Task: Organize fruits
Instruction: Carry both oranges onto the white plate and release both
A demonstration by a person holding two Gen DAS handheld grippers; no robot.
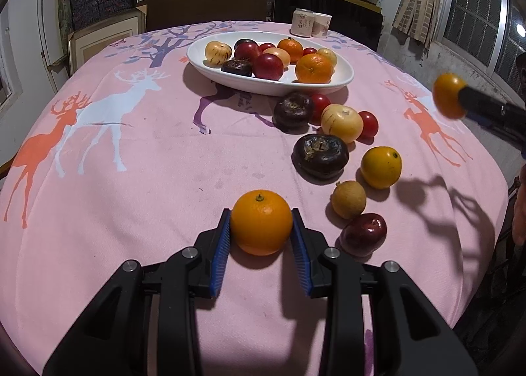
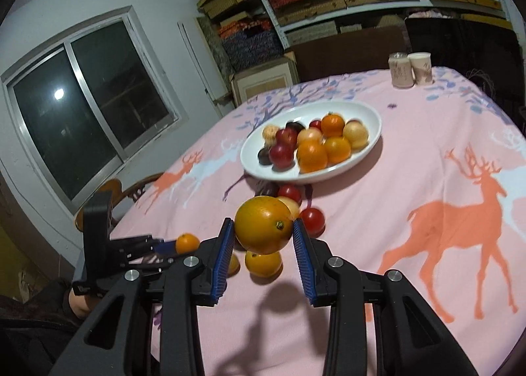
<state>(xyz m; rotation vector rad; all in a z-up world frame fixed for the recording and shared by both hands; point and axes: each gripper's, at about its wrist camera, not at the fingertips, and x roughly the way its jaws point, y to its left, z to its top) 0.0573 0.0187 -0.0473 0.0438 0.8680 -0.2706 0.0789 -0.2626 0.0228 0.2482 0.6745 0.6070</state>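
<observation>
dark window (image 2: 88, 106) shows only behind right tool's (image 2: 263, 234) orange (image 2: 263, 224).

The left hand-held gripper (image 1: 261, 228) points down at a slant toward the tabletop (image 1: 148, 178), its two black fingers spread just wide enough that the blue ribbed pads (image 1: 222, 244) press on either side of an orange (image 1: 261, 226) resting on the cloth. The right hand-held gripper (image 2: 263, 231) is raised above the tabletop and angled less steeply, its blue pads (image 2: 223, 251) clamped on a yellow-orange fruit (image 2: 263, 224) held in the air. In the right wrist view a hand (image 2: 79, 305) in a dark sleeve grips the left tool's black handle at lower left
</observation>
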